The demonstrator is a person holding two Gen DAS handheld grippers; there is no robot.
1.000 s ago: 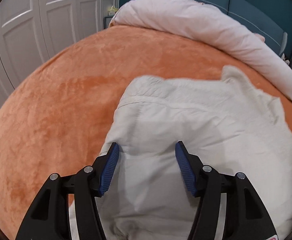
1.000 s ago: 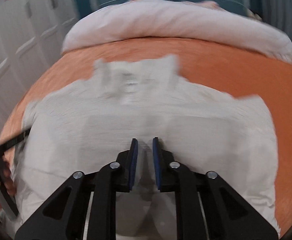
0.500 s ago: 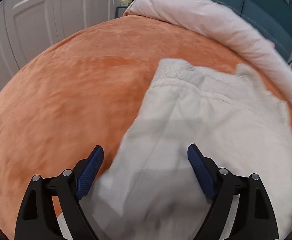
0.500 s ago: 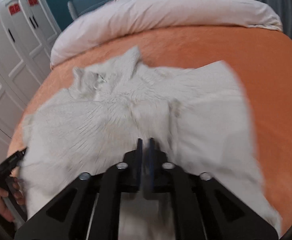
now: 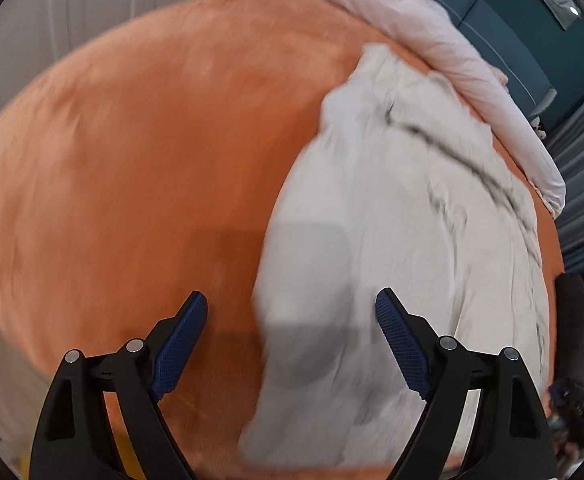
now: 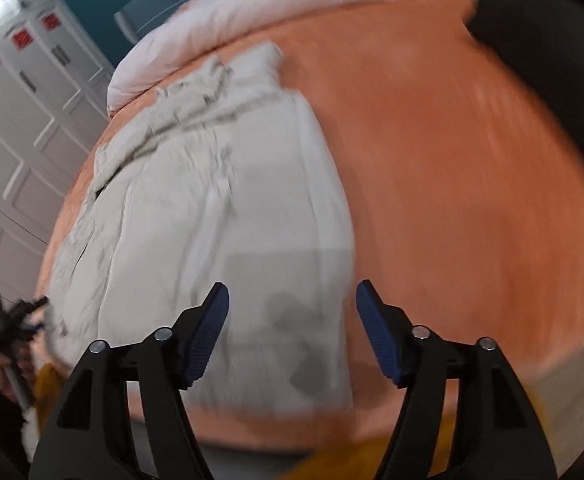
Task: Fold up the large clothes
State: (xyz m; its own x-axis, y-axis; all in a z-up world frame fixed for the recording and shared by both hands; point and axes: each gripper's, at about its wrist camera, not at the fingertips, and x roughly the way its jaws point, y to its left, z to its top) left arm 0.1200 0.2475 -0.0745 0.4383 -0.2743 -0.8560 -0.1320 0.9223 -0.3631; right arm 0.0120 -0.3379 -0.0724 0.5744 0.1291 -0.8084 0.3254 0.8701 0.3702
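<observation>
A large off-white garment (image 5: 403, 240) (image 6: 220, 216) lies spread on an orange blanket (image 5: 140, 152) (image 6: 443, 184), folded lengthwise into a long strip. My left gripper (image 5: 292, 312) hangs open above the garment's left edge, half over bare blanket, with nothing between its blue pads. Over the garment's right edge near the bed's front, my right gripper (image 6: 292, 304) has its jaws opening; the cloth lies below them, untouched. The other gripper (image 6: 12, 320) shows small at the right wrist view's left edge. Both views are blurred by motion.
A rolled pale pink duvet (image 5: 431, 48) (image 6: 252, 12) lies across the far end of the bed before a teal headboard (image 5: 503, 12). White panelled wardrobe doors (image 6: 16, 112) stand on one side. A dark blurred shape (image 6: 551, 60) fills the upper right of the right wrist view.
Both grippers have swung apart sideways to the garment's opposite long edges. The right gripper, shut on the cloth before, has let go and spread its jaws. The left one widened its jaws further.
</observation>
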